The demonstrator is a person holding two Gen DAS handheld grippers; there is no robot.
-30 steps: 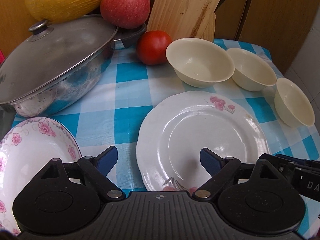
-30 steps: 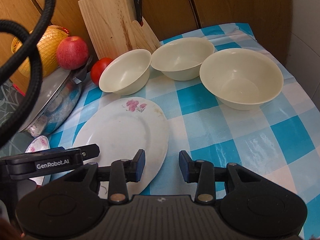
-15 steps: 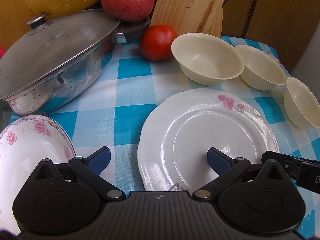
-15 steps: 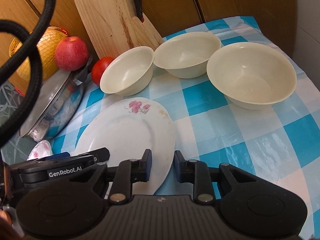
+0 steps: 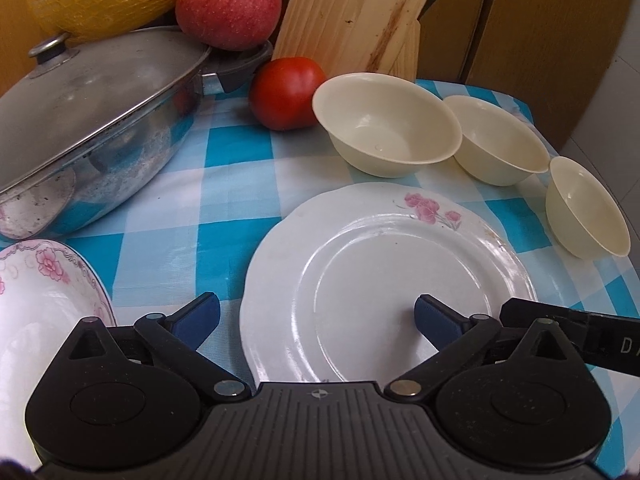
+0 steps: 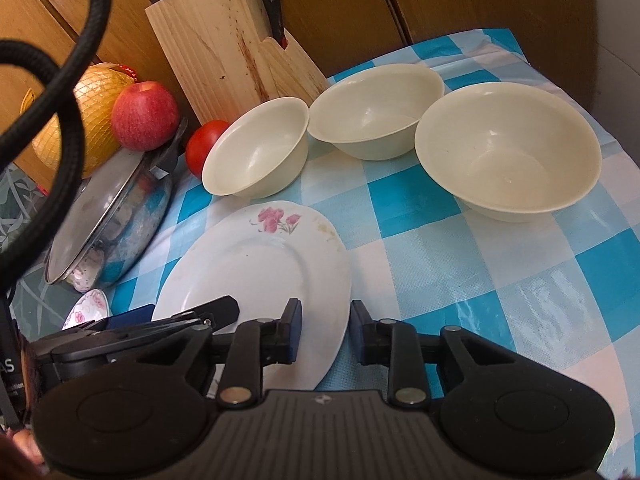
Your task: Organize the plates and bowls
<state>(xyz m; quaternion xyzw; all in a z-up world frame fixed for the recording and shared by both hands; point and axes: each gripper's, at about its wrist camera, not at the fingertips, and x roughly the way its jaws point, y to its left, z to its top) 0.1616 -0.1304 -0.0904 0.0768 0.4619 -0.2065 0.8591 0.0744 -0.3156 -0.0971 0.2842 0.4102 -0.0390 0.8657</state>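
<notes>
- I am holding my left gripper (image 5: 316,318) low over the flowered plate (image 5: 392,280), with its fingers standing wide apart and gripping nothing. One finger is hanging over the checked cloth just off the plate's left rim, and the other is hanging over the plate's flat middle.
- I am holding my right gripper (image 6: 326,332) at the plate's right rim with its fingers drawn close together. One is sitting over the plate and the other over the cloth just off its edge, so the rim is running between them. I cannot tell whether the pads are pressing on it.
- The plate is lying flat around the middle of the bench (image 6: 560,280), nearer to me than the bowls.
- Three cream bowls are standing upright in a row toward the bench's far right corner: the left bowl (image 6: 256,152), the middle bowl (image 6: 376,116) and the right bowl (image 6: 508,152), set close together.
- A pink-flowered dish (image 5: 40,300) is sitting toward the bench's left edge, apart from the plate.
- A lidded steel pan (image 5: 100,120) is taking up the far left, with an apple (image 5: 228,0) resting on its handle, a tomato (image 5: 286,98) just beside the left bowl, and a knife block (image 6: 224,40) behind them.
</notes>
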